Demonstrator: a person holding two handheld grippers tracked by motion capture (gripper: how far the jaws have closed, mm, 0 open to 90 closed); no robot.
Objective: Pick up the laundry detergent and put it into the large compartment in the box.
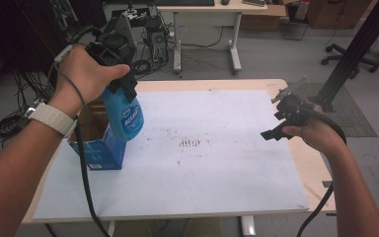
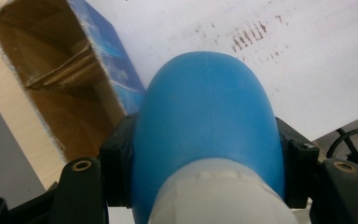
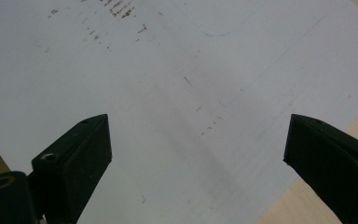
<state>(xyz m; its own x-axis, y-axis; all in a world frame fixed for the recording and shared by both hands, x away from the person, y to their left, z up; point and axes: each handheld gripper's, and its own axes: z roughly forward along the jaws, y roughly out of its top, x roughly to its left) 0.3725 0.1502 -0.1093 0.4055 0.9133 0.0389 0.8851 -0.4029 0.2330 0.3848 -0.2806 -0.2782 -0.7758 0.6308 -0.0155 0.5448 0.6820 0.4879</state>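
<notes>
- my left gripper (image 1: 121, 89) clamps the blue plastic bottle (image 1: 126, 116) above the open blue cardboard box (image 1: 101, 148) at the table's left edge.
- right gripper (image 3: 196, 154) gapes wide, empty.
- i'd lift straight, clearing the box rim.

Beyond the work table (image 1: 286, 163) we see a grey floor (image 1: 276, 54), a white-legged desk (image 1: 205, 15), tangled cables (image 1: 150, 44) and an office chair (image 1: 355, 57).

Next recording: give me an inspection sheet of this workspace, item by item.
Surface: white sheet on a wooden table, with brown scuff marks.
Job's things: blue plastic bottle, lifted above an open blue cardboard box.
Clutter: nothing seen.
Grippers: left gripper clamped on the bottle; right gripper open, holding nothing, over the sheet.
Cables: black cable trails from the left gripper.
Surroundings: desk, office chair base, floor wiring.
</notes>
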